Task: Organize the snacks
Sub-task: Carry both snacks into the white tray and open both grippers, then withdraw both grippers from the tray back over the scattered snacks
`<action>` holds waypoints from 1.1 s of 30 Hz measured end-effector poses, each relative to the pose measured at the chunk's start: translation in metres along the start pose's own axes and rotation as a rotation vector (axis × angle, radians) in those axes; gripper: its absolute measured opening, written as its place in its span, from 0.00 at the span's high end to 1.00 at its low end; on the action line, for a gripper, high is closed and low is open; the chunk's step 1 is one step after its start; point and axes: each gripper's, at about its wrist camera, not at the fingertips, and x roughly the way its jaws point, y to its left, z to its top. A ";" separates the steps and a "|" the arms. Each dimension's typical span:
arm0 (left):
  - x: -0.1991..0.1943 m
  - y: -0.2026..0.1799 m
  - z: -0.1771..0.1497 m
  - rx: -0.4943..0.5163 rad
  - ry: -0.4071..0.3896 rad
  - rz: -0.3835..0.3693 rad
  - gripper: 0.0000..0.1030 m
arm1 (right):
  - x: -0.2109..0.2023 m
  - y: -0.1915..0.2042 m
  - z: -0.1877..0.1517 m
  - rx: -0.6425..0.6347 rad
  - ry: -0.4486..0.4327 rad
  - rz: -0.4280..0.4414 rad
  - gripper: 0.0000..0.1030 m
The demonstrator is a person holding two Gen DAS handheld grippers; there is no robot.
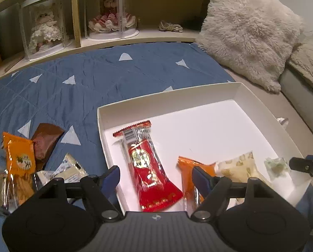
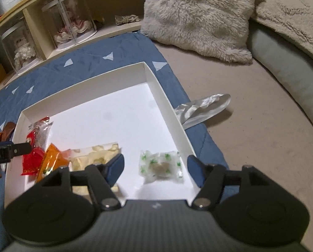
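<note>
While both grippers hang over the near edge of the white box [image 1: 236, 90], each stands spread with nothing pinched. The left gripper [image 1: 156, 173] straddles a red snack packet [image 1: 150, 168] lying in the box; only its view shows the loose snacks [image 1: 22, 163] heaped on the blue quilt [image 1: 76, 79] to the left. The right gripper [image 2: 155, 168] straddles a clear green-dotted candy [image 2: 160, 166], and only its view shows a crumpled plastic bag [image 2: 202, 107] right of the box.
</note>
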 end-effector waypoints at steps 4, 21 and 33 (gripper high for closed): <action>-0.012 -0.001 -0.006 0.006 -0.002 0.002 0.22 | -0.010 0.008 -0.003 -0.016 -0.019 0.007 0.23; -0.071 0.004 -0.025 0.004 -0.047 0.030 0.00 | -0.052 0.039 -0.017 -0.104 -0.088 -0.022 0.01; -0.101 0.034 -0.044 -0.067 -0.075 0.070 0.00 | -0.077 0.061 -0.024 -0.159 -0.127 0.039 0.01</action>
